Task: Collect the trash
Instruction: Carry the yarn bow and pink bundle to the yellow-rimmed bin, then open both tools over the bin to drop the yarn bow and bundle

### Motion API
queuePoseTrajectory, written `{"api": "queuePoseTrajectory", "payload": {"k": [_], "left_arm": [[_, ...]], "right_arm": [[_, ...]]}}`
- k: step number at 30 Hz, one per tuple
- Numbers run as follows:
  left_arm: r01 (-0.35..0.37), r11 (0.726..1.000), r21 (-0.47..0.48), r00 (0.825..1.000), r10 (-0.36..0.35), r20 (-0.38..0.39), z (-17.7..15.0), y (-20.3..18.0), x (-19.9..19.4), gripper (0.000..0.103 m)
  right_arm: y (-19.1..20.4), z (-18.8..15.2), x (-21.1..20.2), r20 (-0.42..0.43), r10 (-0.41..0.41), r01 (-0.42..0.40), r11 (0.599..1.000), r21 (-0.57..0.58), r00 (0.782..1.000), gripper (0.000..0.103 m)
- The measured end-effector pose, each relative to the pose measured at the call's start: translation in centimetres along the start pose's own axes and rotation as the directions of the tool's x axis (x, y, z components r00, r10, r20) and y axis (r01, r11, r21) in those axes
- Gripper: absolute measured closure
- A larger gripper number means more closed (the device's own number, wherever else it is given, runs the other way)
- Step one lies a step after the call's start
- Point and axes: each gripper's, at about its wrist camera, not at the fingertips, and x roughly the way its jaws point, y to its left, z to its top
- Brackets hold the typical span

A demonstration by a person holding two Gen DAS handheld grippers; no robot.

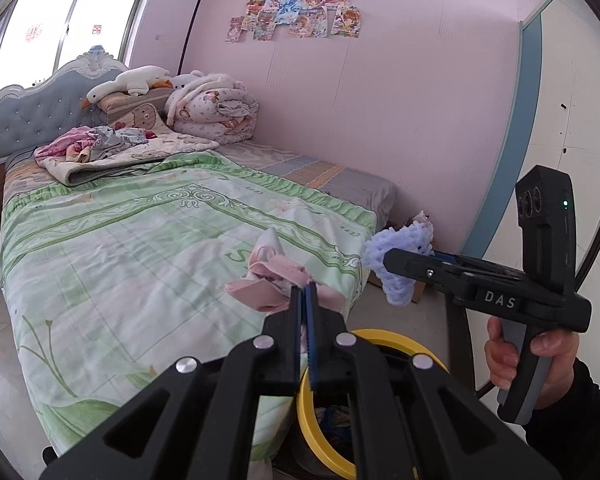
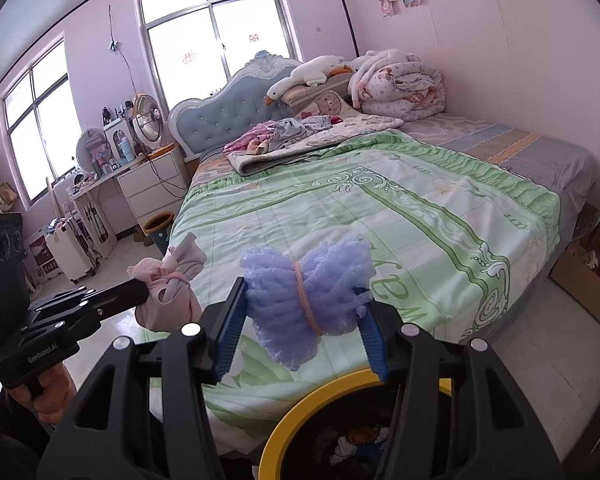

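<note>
- Two grippers in view, both held above the foot of the bed, each carrying one item.
- Left gripper: blue-padded fingers pressed together, clamped on a knotted pink cloth. The cloth hangs in the air at the fingertips, over the green bedspread's edge. In the right wrist view the same cloth sits at the tip of the left gripper, to the left of the purple bundle.
- Right gripper: fingers spread wide, one blue pad on each side of a purple foam-net bundle tied at its middle with an orange rubber band. Pads touch the bundle on both sides; it is held off the bed.
- In the left wrist view, the bundle shows at the tip of the right gripper, with the right hand on its handle.
- Yellow-rimmed bin stands on the floor directly below both grippers, at the bed's foot; some scraps lie inside. Rim also shows under the left gripper.
</note>
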Motion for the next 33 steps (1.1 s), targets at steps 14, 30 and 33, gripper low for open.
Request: {"api": "queuePoseTrajectory", "payload": {"k": [14,30,33], "left_arm": [[0.084,0.996,0.029,0.989,-0.08,-0.124,-2.2,-4.0,4.4,0.101],[0.139,0.99,-0.034,0.935,-0.142,-0.323,-6.8,-5.4,9.9,0.101],[0.146,0.988,-0.041,0.928,-0.151,-0.341,-7.3,-5.6,10.1,0.101]], "right_arm": [[-4.7,-3.6,-1.5,-0.048,-0.065,0.069,0.994,0.09,0.997,0.052],[-9.4,-8.1,0.2,-0.163,-0.06,0.095,0.972,0.216,0.985,0.052],[-9.7,-8.6,0.4,-0.179,-0.058,0.099,0.969,0.228,0.982,0.051]]}}
